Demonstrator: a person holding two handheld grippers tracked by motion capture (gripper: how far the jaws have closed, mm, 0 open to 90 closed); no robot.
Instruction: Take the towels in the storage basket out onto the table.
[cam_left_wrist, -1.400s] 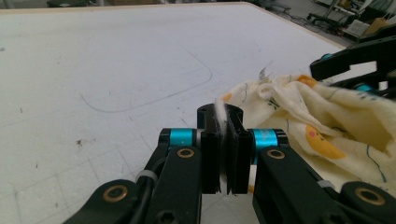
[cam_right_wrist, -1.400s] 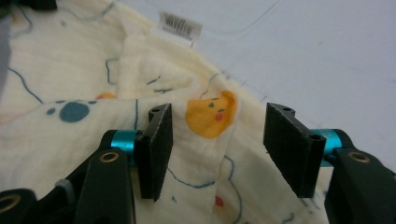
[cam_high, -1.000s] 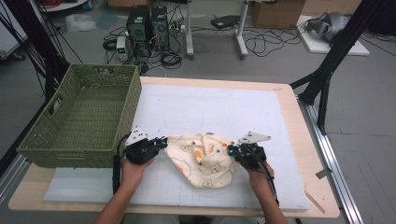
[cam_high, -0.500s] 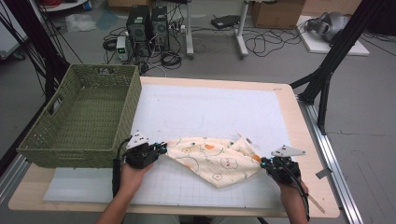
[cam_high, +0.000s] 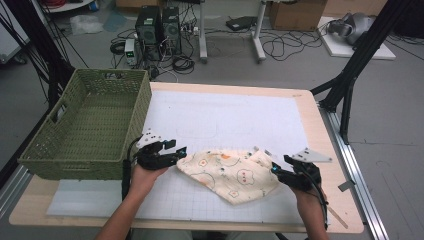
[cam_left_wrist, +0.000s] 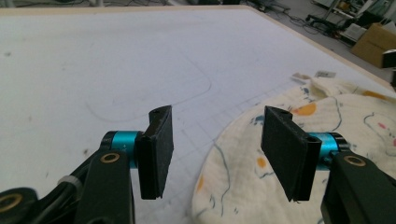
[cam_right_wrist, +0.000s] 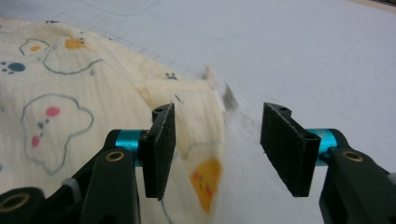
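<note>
While lying spread flat on the counter (cam_high: 310, 120), resting between the hands: patterned cloth (cam_high: 227, 172), just released for smoothing. Having just been opening, gaping with nothing between: left hand-held gripper (cam_left_wrist: 217, 140), right hand-held gripper (cam_right_wrist: 217, 140).

Green wicker basket (cam_high: 85, 127), white mat (cam_high: 225, 117)
</note>
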